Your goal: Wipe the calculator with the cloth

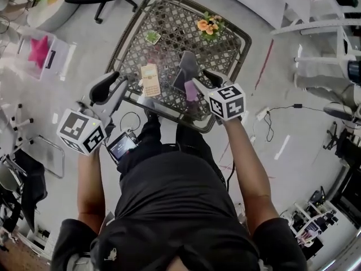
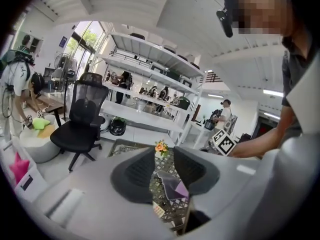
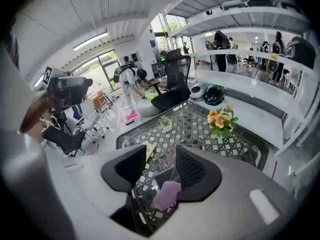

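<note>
Calculator (image 1: 150,79) beside cloth (image 1: 185,69), lattice table (image 1: 169,21)

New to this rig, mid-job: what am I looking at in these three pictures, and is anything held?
No robot arm: a person holds a two-fingered gripper in each hand. The head view looks down from the person's head; the other two pictures each look along one gripper's fingers. On the lattice metal table lie a beige calculator and a grey and purple cloth, with orange potted flowers and a small green potted plant beyond. The left gripper is open and empty, by the table's near edge. The right gripper is open above the cloth; nothing is held.
</note>
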